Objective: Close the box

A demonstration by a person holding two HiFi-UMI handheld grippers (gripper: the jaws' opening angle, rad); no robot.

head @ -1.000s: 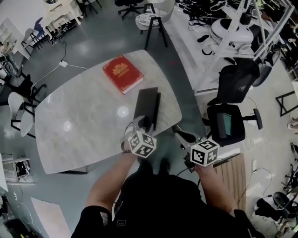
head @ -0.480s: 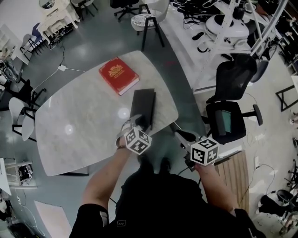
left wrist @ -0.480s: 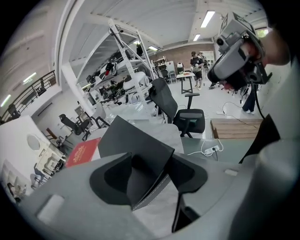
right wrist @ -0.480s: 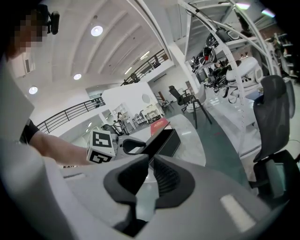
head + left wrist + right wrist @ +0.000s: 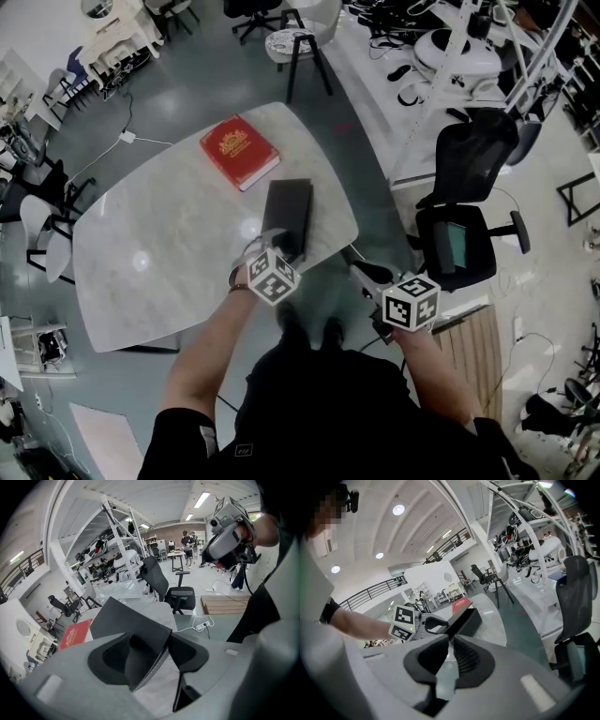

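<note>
Head view: the black box (image 5: 286,206) lies by the right edge of the white surface (image 5: 159,253). A red book (image 5: 239,152) lies by the far edge. The left gripper (image 5: 278,241) is at the box's near end. The right gripper (image 5: 358,269) hangs off the surface, past its near right corner.

Left gripper view: the fingers are opening, and a corner of the box sits between them.

Right gripper view: the fingers are pressed together with nothing in them.

Red book (image 5: 241,152) lies on marble table (image 5: 150,262), office chair (image 5: 469,202) beside.
</note>
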